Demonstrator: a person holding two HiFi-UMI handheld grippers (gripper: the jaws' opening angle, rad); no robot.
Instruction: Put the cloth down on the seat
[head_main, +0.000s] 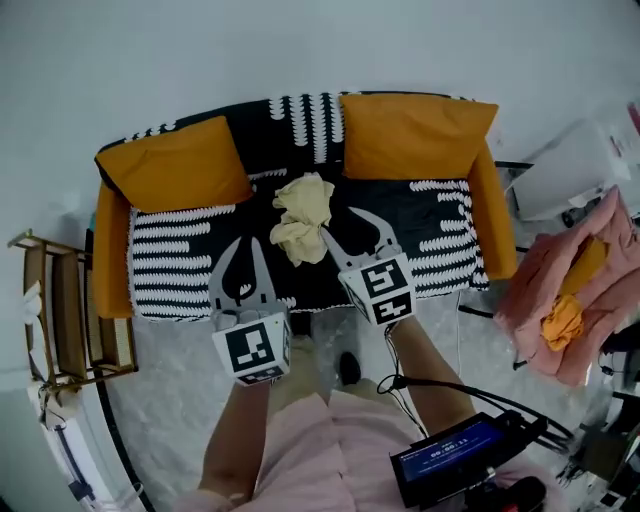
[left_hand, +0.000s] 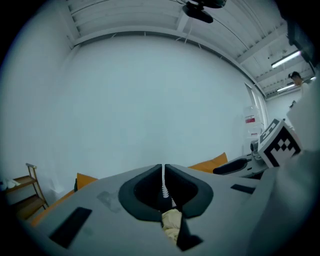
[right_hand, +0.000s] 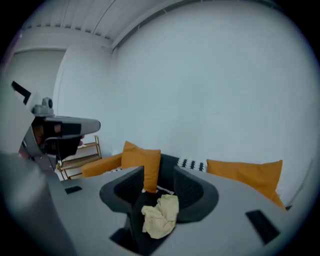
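Note:
A crumpled pale yellow cloth (head_main: 303, 218) lies on the black-and-white patterned seat (head_main: 180, 262) of a small sofa, near its middle. My right gripper (head_main: 340, 222) is open just right of the cloth, its left fingertip against the cloth's lower edge. In the right gripper view the cloth (right_hand: 160, 216) lies low between the parted jaws of the right gripper (right_hand: 159, 172), with neither jaw pinching it. My left gripper (head_main: 252, 244) hovers over the seat's front, left of the cloth, apart from it. Its jaws meet in the left gripper view (left_hand: 163, 171), with a bit of cloth (left_hand: 171, 222) showing below them.
Two orange cushions (head_main: 178, 162) (head_main: 412, 134) lean on the sofa back, between orange armrests (head_main: 110, 262). A wooden rack (head_main: 60, 312) stands at the left. A pink fabric heap (head_main: 570, 290) and a white box (head_main: 572, 170) are at the right. A screen device (head_main: 452, 458) with cables is near the person's legs.

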